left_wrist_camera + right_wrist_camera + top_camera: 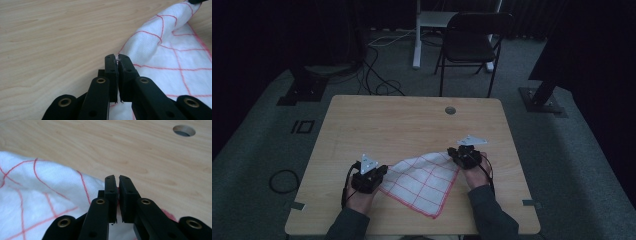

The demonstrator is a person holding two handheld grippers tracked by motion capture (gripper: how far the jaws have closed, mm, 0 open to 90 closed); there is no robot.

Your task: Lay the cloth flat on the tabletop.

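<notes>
Near the tabletop's [377, 120] front edge, left gripper [371, 176] and right gripper [465, 155] each clench opposite corners of the unlabelled red-checked cloth [424, 182].

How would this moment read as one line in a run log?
left tool: shut on cloth corner | right tool: shut on opposite corner | cloth partly lifted over table

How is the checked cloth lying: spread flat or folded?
Spread, not flat: the cloth shows as one open layer between the left gripper and right gripper, each pinching a corner, with ripples near them.
</notes>
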